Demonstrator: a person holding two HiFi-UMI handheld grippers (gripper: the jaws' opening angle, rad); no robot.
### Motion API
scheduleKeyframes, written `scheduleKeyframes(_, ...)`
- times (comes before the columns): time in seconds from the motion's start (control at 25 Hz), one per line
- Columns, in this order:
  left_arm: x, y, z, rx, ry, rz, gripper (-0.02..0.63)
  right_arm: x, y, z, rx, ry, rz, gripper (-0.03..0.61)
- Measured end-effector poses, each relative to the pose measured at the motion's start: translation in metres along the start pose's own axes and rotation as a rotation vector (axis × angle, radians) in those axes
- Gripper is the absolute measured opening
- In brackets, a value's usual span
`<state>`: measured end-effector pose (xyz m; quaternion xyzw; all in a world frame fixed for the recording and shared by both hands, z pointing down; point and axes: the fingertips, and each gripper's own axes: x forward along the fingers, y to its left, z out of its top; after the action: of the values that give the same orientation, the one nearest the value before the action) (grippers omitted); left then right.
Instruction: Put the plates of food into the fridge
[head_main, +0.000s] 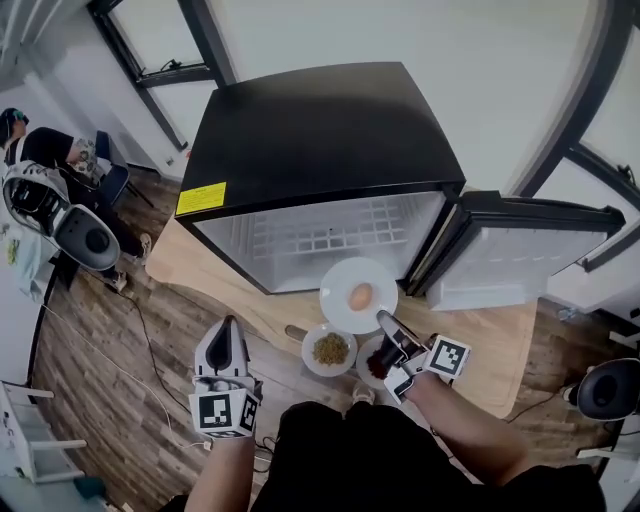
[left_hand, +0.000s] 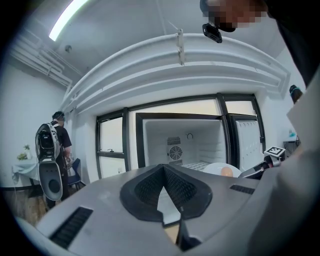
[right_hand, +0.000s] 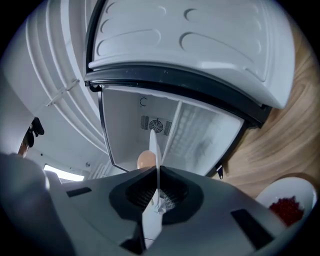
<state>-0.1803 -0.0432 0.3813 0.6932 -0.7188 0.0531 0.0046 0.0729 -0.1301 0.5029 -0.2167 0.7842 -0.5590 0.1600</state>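
A white plate with an egg on it hangs just in front of the open black fridge. My right gripper is shut on the plate's near rim. In the right gripper view the plate shows edge-on between the pads of the gripper, with the egg to its left. Two more plates lie on the wooden board: one with yellow grains and one with red food, which the right gripper partly hides. My left gripper is shut and empty, to the left and apart from the plates.
The fridge door stands swung open to the right; the white inside has a wire shelf. A person with backpack gear stands at the left by the windows. A round grey device sits at the right edge.
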Motion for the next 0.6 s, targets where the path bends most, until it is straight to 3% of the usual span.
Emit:
scheduleKeyframes(0.24, 0.001, 0.017, 0.007, 0.03, 0.005, 0.024, 0.004, 0.04, 0.019, 0.007, 0.008, 0.018, 0.036, 0.032)
scheduleKeyframes(0.6, 0.029, 0.059, -0.001, 0.036, 0.022, 0.009, 0.005, 0.087, 0.03, 0.014, 0.001, 0.002, -0.007, 0.032)
